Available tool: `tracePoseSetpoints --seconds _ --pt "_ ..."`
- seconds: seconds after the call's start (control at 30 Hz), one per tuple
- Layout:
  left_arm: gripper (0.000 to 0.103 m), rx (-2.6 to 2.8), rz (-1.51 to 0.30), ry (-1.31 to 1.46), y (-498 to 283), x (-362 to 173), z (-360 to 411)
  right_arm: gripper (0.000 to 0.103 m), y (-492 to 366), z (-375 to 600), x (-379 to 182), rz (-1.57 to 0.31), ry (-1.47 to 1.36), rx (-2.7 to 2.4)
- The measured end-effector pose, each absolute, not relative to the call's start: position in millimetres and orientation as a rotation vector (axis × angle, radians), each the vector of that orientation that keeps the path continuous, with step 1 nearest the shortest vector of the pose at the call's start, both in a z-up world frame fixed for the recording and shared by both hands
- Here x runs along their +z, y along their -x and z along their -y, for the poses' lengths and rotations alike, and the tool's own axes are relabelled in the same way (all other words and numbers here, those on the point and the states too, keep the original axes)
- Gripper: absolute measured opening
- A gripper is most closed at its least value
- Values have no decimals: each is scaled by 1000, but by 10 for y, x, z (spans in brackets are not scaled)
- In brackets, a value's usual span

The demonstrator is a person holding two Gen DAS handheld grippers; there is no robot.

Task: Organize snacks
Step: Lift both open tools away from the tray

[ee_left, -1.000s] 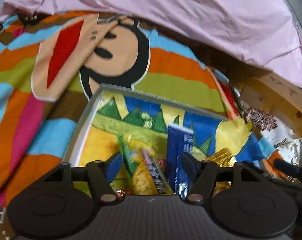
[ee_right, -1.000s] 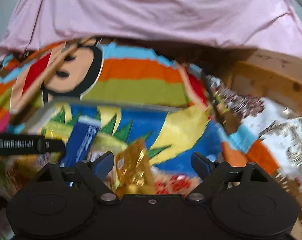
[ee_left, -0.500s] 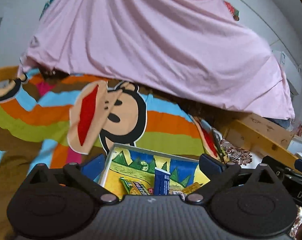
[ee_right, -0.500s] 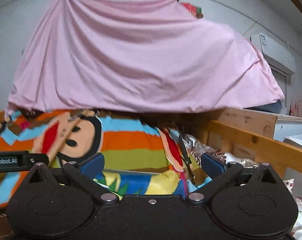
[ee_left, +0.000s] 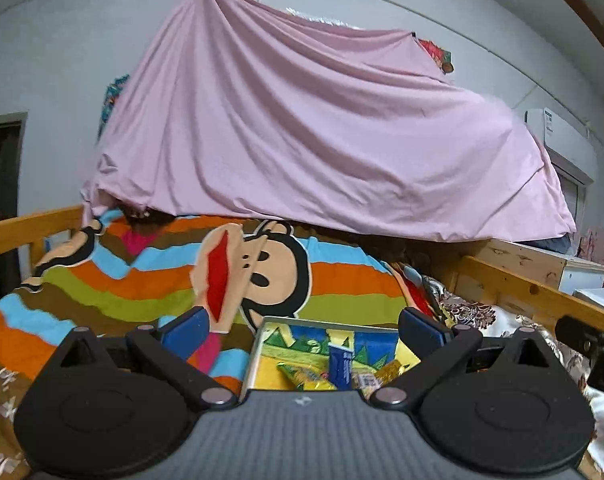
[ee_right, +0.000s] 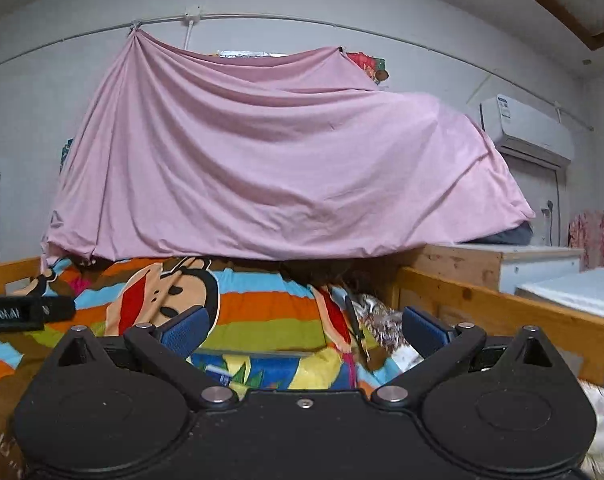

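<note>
Metal tray (ee_left: 257,346): blue packet (ee_left: 341,366), yellow packets (ee_left: 302,376) inside.
My left gripper (ee_left: 304,326), right gripper (ee_right: 304,326): both just spread wide, empty.
Since before: I've lifted away; tray lower in view.

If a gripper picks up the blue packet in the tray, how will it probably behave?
The blue packet looks like a thin, flat wrapper, so it is probably light and may bend or crinkle when squeezed. Its surface seems glossy, so it could slip between the pads. It leans on other snacks in the tray, so lifting it may shift them.
</note>
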State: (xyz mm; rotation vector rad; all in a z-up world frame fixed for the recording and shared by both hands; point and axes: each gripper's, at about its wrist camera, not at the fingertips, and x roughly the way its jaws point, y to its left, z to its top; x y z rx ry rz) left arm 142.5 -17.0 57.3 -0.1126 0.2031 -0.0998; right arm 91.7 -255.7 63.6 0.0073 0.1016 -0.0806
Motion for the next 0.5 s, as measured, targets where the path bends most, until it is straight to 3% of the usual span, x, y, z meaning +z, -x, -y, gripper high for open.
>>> tracePoseSetpoints --seconds 0.5 --pt "103 -61 -357 -63 -607 316 -8 102 -148 2131 311 -234 103 -8"
